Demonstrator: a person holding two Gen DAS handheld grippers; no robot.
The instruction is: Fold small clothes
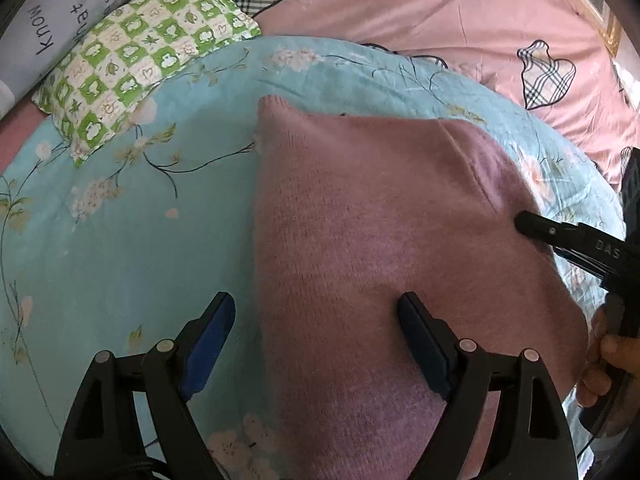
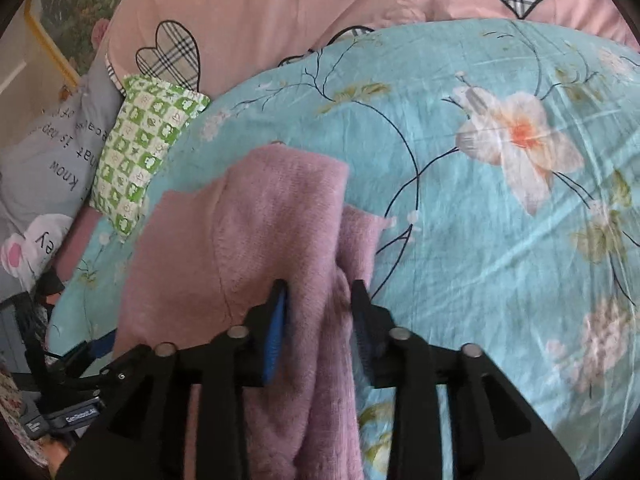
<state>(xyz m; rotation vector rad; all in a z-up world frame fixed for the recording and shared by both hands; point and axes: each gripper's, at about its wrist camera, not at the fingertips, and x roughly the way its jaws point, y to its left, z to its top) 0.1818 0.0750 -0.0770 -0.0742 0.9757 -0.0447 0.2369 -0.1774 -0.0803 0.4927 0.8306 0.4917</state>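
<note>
A small pink knit sweater (image 1: 380, 248) lies on a turquoise floral quilt (image 1: 120, 240). My left gripper (image 1: 316, 320) is open, its jaws straddling the sweater's left edge, one finger over the quilt and one over the knit. In the right wrist view the sweater (image 2: 256, 232) is partly folded. My right gripper (image 2: 318, 296) has its jaws partly closed around a bunched fold of the sweater. Its fingers (image 1: 536, 226) show at the sweater's right edge in the left wrist view.
A green checked pillow (image 1: 136, 60) and a grey printed pillow (image 1: 52, 24) lie at the far left. A pink duvet with plaid hearts (image 1: 440, 12) lies behind the quilt. The other hand-held device (image 2: 60, 360) shows at the lower left in the right view.
</note>
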